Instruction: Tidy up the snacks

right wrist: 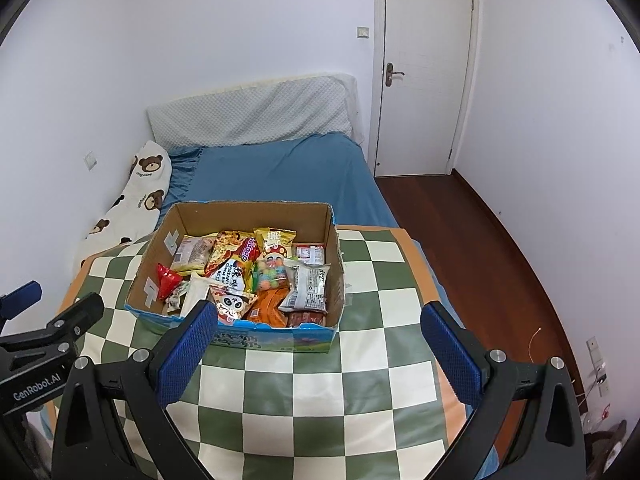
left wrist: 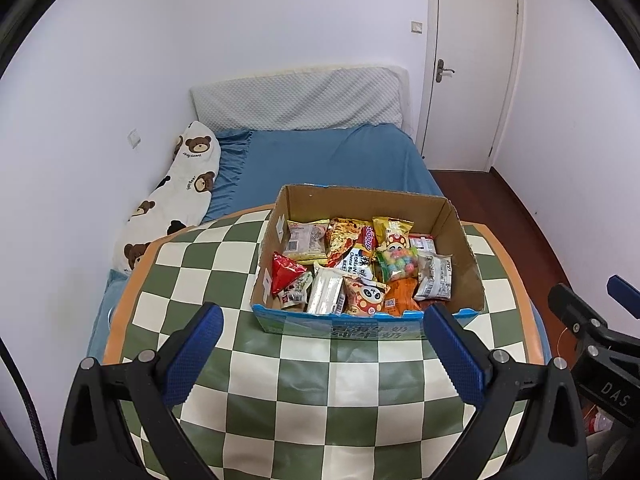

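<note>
A cardboard box (left wrist: 362,197) (right wrist: 248,211) with a blue printed front stands on the green-and-cream checkered table (left wrist: 304,392) (right wrist: 320,384). Several snack packets fill it, among them a red triangular packet (left wrist: 285,270) (right wrist: 167,276), a panda-print packet (left wrist: 366,296) (right wrist: 232,304) and a grey-white packet (left wrist: 434,276) (right wrist: 308,286). My left gripper (left wrist: 323,354) hovers open just before the box front, nothing between its blue pads. My right gripper (right wrist: 320,350) also stands open and empty near the box front. Each gripper's side shows at the other view's edge.
Behind the table lies a bed (left wrist: 332,160) (right wrist: 276,172) with a blue sheet, a bear-print pillow (left wrist: 176,208) (right wrist: 132,196) at left and a padded headboard. A white shut door (left wrist: 472,64) (right wrist: 424,68) and dark wood floor (right wrist: 480,256) are at right.
</note>
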The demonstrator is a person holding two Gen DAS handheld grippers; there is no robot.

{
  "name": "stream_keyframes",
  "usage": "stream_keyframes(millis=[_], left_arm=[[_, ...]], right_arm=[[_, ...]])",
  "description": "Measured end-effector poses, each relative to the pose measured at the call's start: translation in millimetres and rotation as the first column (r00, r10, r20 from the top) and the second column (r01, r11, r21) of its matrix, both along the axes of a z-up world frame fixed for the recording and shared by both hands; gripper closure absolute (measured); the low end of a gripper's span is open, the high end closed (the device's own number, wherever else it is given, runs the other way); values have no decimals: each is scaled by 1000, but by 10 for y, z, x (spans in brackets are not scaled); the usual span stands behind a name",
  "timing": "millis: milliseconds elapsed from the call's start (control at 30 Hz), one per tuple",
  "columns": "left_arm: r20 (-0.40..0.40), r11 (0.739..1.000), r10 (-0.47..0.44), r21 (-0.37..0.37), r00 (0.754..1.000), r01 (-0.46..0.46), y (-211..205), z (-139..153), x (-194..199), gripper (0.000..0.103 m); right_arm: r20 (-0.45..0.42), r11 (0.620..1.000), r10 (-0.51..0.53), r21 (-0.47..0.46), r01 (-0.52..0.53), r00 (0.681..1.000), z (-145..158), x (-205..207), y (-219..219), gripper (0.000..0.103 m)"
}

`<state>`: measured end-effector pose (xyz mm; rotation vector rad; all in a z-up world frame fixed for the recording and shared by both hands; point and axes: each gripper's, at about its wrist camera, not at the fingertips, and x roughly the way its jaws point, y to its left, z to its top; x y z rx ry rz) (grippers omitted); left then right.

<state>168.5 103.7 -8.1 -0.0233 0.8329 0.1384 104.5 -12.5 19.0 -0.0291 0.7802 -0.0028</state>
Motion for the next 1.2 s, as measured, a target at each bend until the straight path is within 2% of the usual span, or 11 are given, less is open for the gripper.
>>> stream_keyframes(millis=[1200], left_arm=[[4,1000,1,0,1000,-1,-29,67,4,0]], right_arm=[[6,1000,5,-5,-5,1000,22,-15,-11,0]])
